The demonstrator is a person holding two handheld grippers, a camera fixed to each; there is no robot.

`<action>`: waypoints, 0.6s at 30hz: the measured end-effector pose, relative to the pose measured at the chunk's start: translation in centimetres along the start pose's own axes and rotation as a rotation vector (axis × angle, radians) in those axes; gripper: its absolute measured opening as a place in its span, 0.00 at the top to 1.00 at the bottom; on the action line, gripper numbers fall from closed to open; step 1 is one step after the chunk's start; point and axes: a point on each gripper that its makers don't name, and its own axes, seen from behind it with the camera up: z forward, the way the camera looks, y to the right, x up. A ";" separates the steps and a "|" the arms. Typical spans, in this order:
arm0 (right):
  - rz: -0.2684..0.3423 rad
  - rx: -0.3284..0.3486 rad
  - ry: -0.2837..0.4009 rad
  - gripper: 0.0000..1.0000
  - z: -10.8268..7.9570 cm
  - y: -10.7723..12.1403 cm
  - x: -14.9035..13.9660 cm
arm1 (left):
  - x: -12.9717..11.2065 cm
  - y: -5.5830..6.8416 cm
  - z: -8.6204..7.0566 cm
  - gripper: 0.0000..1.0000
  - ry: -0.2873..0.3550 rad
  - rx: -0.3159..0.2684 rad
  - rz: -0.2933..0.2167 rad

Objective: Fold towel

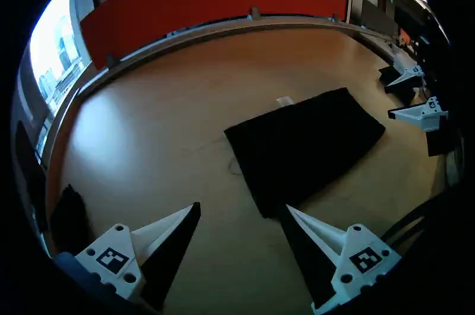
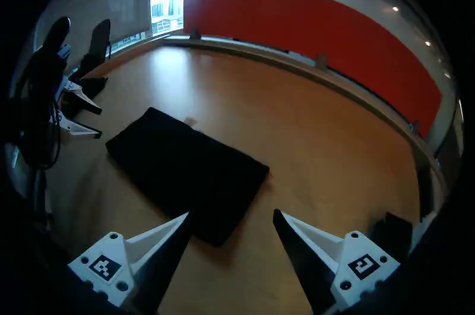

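The wooden table (image 1: 178, 107) is viewed obliquely from above by both gripper views, from either side of the black towel (image 1: 306, 145), which is shared.

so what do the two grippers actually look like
Both match: the left gripper and right gripper each have two white, wedge-shaped jaws tapering to points, with black inner faces. Each jaw carries a square black-and-white marker near its base, with small round holes beside it.
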 end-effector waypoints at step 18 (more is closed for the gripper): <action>-0.054 0.055 -0.017 0.00 0.8 -0.6 -0.3 | -1.6 0.1 -1.4 0.04 0.016 0.029 -0.098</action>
